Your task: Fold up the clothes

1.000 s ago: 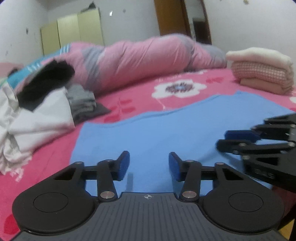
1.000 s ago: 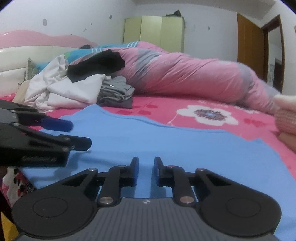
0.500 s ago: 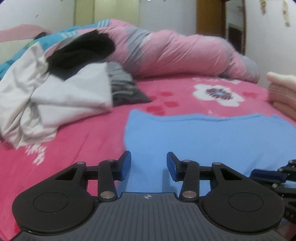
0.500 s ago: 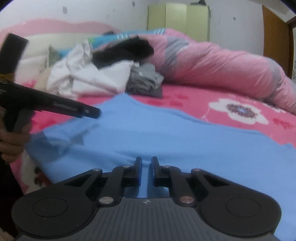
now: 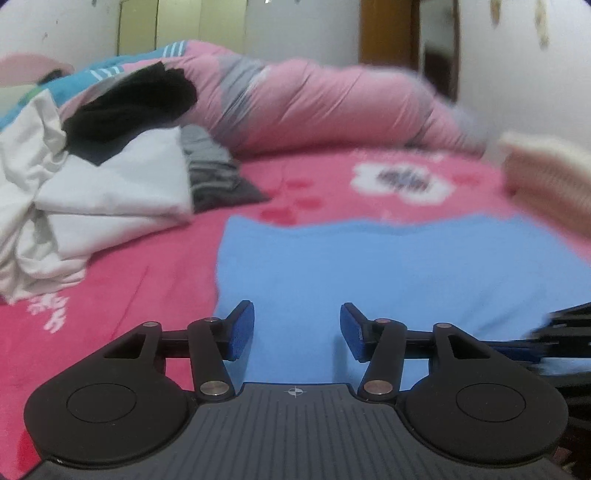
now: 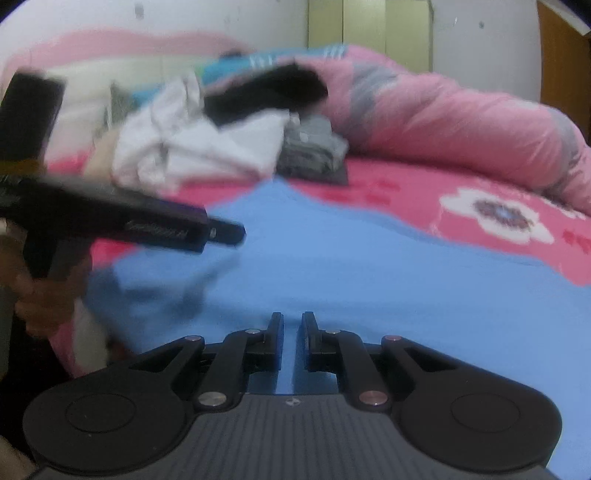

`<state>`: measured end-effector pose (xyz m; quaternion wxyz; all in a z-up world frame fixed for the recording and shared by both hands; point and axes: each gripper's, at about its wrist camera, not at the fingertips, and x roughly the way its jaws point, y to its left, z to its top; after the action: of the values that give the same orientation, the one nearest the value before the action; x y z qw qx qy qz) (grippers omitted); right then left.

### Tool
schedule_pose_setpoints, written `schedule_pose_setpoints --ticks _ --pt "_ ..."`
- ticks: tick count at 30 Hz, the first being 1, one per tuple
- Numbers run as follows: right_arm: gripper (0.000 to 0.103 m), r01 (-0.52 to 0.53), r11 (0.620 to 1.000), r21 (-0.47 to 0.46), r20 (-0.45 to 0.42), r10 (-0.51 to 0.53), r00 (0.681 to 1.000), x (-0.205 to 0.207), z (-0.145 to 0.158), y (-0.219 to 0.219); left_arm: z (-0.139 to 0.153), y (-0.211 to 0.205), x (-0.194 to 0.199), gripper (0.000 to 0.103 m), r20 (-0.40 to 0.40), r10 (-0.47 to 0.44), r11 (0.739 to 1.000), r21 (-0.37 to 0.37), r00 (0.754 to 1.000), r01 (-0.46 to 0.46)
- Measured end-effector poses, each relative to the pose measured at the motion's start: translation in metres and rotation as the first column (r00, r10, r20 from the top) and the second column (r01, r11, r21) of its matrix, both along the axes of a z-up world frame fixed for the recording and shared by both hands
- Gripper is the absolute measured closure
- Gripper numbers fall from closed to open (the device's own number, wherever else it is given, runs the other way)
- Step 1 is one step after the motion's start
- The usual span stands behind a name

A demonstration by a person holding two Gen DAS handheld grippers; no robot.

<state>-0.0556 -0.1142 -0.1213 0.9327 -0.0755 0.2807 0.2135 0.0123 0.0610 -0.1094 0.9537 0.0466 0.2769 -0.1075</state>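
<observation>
A light blue garment [image 5: 388, 273] lies spread flat on the pink flowered bedsheet [image 5: 122, 295]. My left gripper [image 5: 297, 328] hovers low over its near left part. Its jaws are opening, and nothing sits between the blue pads [image 5: 242, 328]. In the right wrist view the left gripper [image 6: 225, 232] reaches in from the left, held by a hand [image 6: 40, 299], above the garment's rumpled left corner [image 6: 155, 280]. My right gripper [image 6: 292, 332] sits over the garment's [image 6: 406, 288] near edge. Its jaws stand almost together with a thin slit, and no cloth is seen pinched. The right gripper [image 5: 554, 332] shows blurred at the left view's right edge.
A heap of white, black and grey clothes [image 5: 110, 173] lies at the left of the bed. A rolled pink duvet [image 5: 332, 107] runs across the back. A folded cream and pink stack [image 5: 550, 177] sits at the right. A wardrobe [image 6: 369, 33] and a door [image 5: 406, 48] are behind.
The left gripper's jaws have spread wider, and its view has swung left toward the clothes heap. The right jaws narrowed a little. In the right view the left gripper has moved over the garment's left corner.
</observation>
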Motion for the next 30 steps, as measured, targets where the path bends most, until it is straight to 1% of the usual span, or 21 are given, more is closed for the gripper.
schedule_pose_setpoints --ticks 1,2,5,8,10,13,16,19,22,24,25,28,30 --pt "0.092 0.003 1.0 0.0 -0.008 -0.003 1.0 -0.005 0.0 -0.005 -0.003 0.001 0.002 0.051 -0.008 0.02 1.0 0.012 1.0 -0.02" --pt "0.092 0.009 1.0 0.003 -0.02 -0.009 1.0 -0.009 0.002 -0.009 -0.005 0.004 0.003 0.051 -0.018 0.038 0.999 0.009 0.999 -0.038" --pt "0.092 0.02 1.0 0.0 -0.039 -0.02 0.999 -0.014 0.008 -0.014 -0.007 0.018 0.008 0.05 -0.04 0.079 0.996 -0.03 0.996 -0.08" --pt "0.092 0.0 1.0 0.017 0.0 0.0 1.0 -0.009 0.016 -0.006 -0.009 0.026 0.011 0.048 -0.054 0.098 0.994 -0.052 0.994 -0.1" --pt "0.092 -0.033 0.999 0.01 0.015 0.033 0.999 -0.002 0.016 0.005 -0.01 0.029 0.012 0.047 -0.061 0.101 0.993 -0.059 0.993 -0.105" --pt "0.091 -0.058 0.998 -0.038 -0.022 0.057 0.998 -0.005 0.006 0.01 -0.013 0.033 0.013 0.044 -0.058 0.106 0.991 -0.073 0.993 -0.11" --pt "0.091 -0.052 0.997 -0.05 -0.055 0.05 0.997 -0.019 0.007 -0.001 -0.014 0.036 0.014 0.043 -0.055 0.104 0.99 -0.088 0.993 -0.108" --pt "0.091 -0.034 0.998 -0.054 -0.084 0.029 0.996 -0.025 0.017 -0.007 -0.014 0.039 0.015 0.041 -0.057 0.1 0.989 -0.101 0.993 -0.106" --pt "0.091 -0.045 0.998 -0.041 -0.027 0.044 0.999 -0.017 0.026 0.006 -0.014 0.041 0.015 0.04 -0.06 0.099 0.988 -0.113 0.993 -0.105" --pt "0.091 -0.091 0.995 -0.029 0.006 0.091 0.996 -0.011 0.027 0.022 -0.014 0.044 0.015 0.04 -0.061 0.097 0.987 -0.124 0.993 -0.104" --pt "0.091 -0.111 0.993 -0.032 0.008 0.112 0.994 -0.01 0.025 0.029 -0.015 0.045 0.016 0.04 -0.06 0.097 0.986 -0.132 0.993 -0.104" --pt "0.091 -0.145 0.987 -0.07 -0.052 0.141 0.989 -0.018 0.01 0.037 -0.015 0.049 0.017 0.04 -0.055 0.101 0.982 -0.156 0.993 -0.108" --pt "0.091 -0.15 0.988 -0.047 -0.061 0.147 0.987 -0.037 0.009 0.032 -0.016 0.051 0.017 0.039 -0.052 0.099 0.98 -0.171 0.994 -0.106"
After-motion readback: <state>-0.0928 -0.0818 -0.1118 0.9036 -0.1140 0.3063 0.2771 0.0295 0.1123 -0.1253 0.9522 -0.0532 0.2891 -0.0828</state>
